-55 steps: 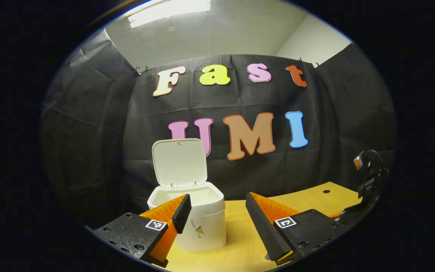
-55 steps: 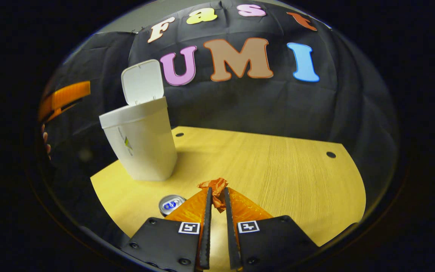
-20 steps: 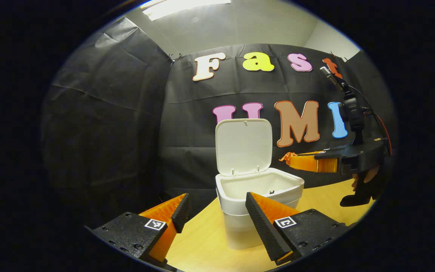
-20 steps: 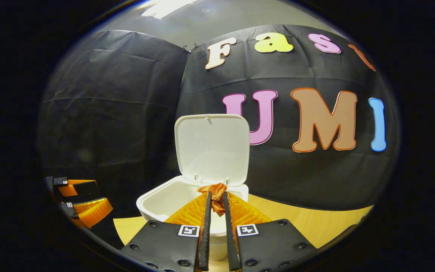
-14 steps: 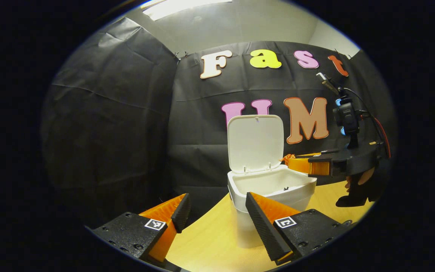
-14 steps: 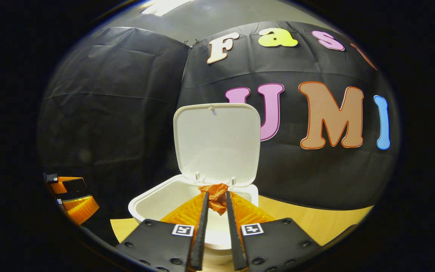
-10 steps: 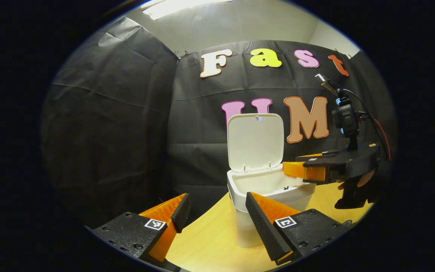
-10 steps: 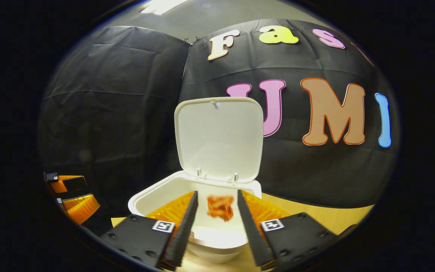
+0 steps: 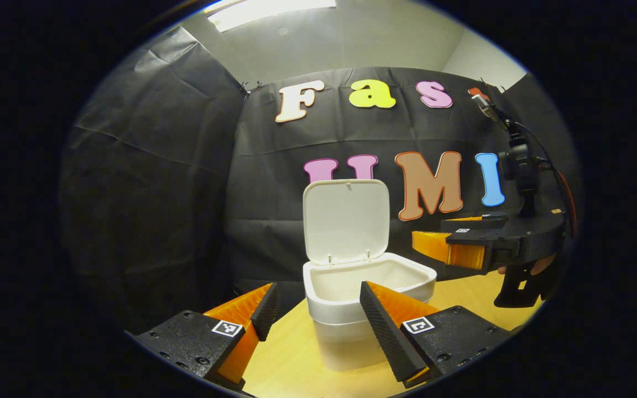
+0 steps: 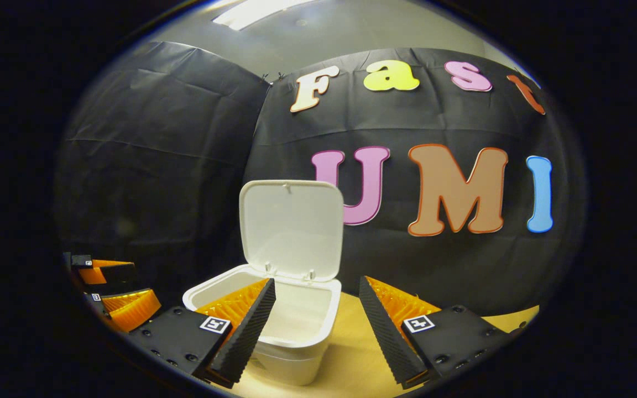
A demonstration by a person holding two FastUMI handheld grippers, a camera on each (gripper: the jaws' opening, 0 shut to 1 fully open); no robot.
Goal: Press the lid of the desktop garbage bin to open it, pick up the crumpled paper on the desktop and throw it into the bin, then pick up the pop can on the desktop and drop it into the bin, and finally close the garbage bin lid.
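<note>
The white desktop bin [image 9: 340, 342] stands on the wooden table with its lid [image 9: 346, 221] swung up against the back wall. In the left gripper view, my left gripper [image 9: 318, 309] is open and low in front of the bin, holding nothing. To the bin's right and a little above its rim hovers my right gripper [image 9: 433, 235], carried by a hand [image 9: 539, 265]. In the right gripper view, the right gripper [image 10: 316, 315] is open and empty, just short of the bin [image 10: 291, 362] and its raised lid [image 10: 291, 226]. The bin's inside is white as far as I can see.
The wooden table [image 9: 291, 359] runs under and in front of the bin, also seen as the table [image 10: 351, 359] in the right gripper view. The left gripper [image 10: 141, 287] shows at the far left there. Black cloth walls close in behind and to the left.
The right gripper carried the orange crumpled paper over the bin, opened, and the paper fell in. It has since drawn back slightly, fingers wide. The left gripper stayed open.
</note>
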